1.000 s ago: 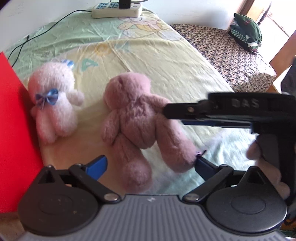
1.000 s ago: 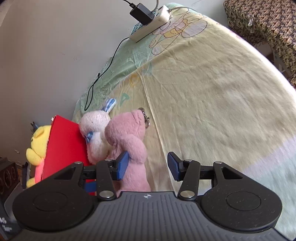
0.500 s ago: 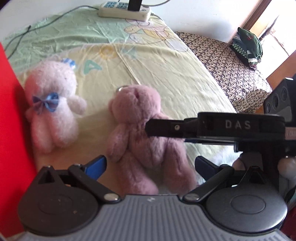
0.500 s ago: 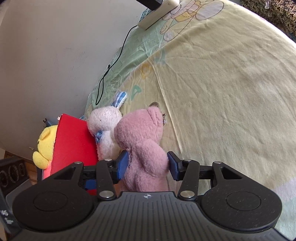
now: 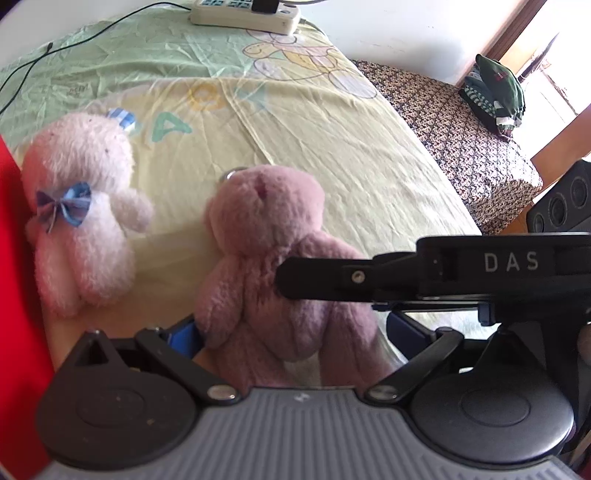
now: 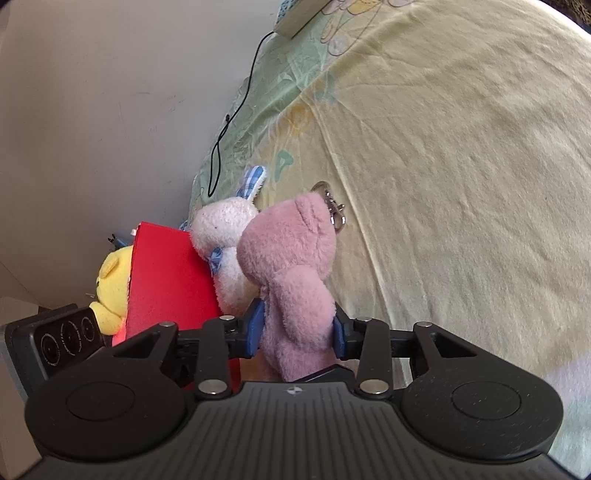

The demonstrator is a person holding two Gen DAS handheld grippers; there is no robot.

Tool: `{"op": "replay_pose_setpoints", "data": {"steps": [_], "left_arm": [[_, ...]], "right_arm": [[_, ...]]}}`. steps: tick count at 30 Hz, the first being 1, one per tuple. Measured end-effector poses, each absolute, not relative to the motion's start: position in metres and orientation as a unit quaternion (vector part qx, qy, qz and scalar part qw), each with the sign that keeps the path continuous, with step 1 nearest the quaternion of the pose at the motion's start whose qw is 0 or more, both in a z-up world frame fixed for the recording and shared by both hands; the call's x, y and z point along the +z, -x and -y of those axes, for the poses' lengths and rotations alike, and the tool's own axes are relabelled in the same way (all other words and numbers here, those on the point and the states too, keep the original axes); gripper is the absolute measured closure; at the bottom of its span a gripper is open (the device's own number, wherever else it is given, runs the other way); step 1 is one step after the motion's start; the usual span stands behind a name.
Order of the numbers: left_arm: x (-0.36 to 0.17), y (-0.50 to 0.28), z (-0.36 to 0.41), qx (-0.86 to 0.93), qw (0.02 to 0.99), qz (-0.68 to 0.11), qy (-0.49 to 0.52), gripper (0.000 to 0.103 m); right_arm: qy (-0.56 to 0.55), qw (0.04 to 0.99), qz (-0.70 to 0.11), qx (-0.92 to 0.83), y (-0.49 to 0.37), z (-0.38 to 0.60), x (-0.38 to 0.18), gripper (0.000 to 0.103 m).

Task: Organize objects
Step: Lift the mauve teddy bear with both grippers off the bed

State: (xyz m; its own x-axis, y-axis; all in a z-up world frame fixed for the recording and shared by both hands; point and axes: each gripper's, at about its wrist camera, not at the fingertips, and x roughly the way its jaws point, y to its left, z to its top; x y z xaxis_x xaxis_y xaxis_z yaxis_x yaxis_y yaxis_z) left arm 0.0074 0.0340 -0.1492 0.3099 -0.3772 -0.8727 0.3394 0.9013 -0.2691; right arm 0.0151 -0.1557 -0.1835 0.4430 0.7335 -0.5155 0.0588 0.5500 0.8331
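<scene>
Right fingers: my right gripper (image 6: 297,328) has its blue pads pressed into both flanks of the pink bear (image 6: 291,280); the plush bulges around them, so I judge it clamped at the waist.
Left fingers: my left gripper (image 5: 291,332) stands spread wide, the bear's legs between the two pads; I see no squeeze there, and whether either pad touches the fur I cannot tell.
Bear's axis: it runs straight away from both sets of fingers, legs near, head far, the metal key ring (image 6: 334,210) at the far end of the head.
Nearer hand: the right one, which already has it; from the left view its finger crosses in from the right at the bear's middle.
Left of the fingers: the white bunny (image 5: 79,210) with a blue bow lies just beside the bear, leaning on the red box (image 6: 168,280); a yellow plush (image 6: 110,284) sits behind that box.
Edges: the box wall is close on the left, so I judge little slack for swinging that way.
Open room: ahead and to the right the bedsheet (image 6: 461,166) lies bare.
Far end: a power strip (image 5: 243,14) and its cable sit well beyond the bear's head, near the wall.
</scene>
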Motion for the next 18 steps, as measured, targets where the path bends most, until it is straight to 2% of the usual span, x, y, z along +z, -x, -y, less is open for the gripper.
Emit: {"op": "replay_pose_setpoints", "data": {"steps": [18], "left_arm": [[-0.125, 0.065, -0.044, -0.23, 0.81, -0.539, 0.004, 0.008]], "right_arm": [[-0.304, 0.765, -0.5, 0.268, 0.052, 0.126, -0.134, 0.064]]}}
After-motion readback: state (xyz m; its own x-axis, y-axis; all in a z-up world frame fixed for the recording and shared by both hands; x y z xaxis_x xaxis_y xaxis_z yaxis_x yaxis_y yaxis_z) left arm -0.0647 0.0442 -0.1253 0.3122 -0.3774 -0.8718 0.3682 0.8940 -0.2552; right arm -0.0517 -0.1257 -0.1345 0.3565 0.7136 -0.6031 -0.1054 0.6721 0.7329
